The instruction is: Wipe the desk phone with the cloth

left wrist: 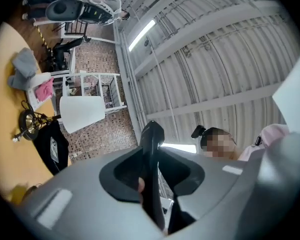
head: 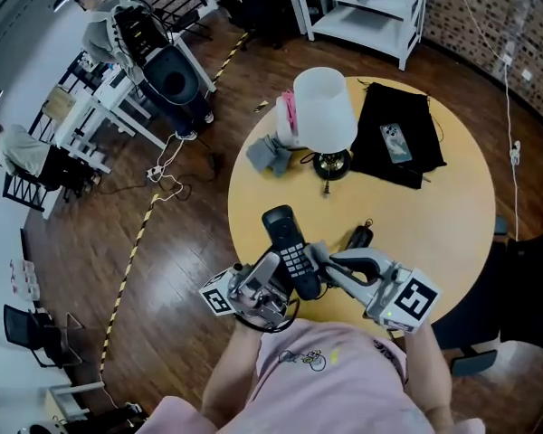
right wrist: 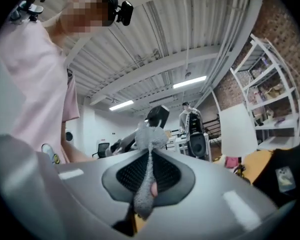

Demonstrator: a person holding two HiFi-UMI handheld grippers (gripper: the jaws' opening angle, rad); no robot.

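Observation:
A black phone handset [head: 288, 242] with a keypad is held up over the near edge of the round yellow table [head: 452, 215]. My left gripper [head: 270, 277] is shut on its lower end; in the left gripper view the handset [left wrist: 151, 149] stands edge-on between the jaws of this gripper [left wrist: 150, 181]. My right gripper [head: 328, 262] is at the handset's right side, shut on a grey cloth [right wrist: 150, 141]. In the right gripper view the cloth bunches above that gripper [right wrist: 149, 184], with the handset [right wrist: 158, 115] just behind it.
A lamp with a white shade [head: 324, 107] stands mid-table. Beside it lie a second grey cloth [head: 268, 155] and a pink item. A black fabric with a smartphone [head: 396, 141] lies at the back right. A small black object [head: 357, 237] sits near my right gripper.

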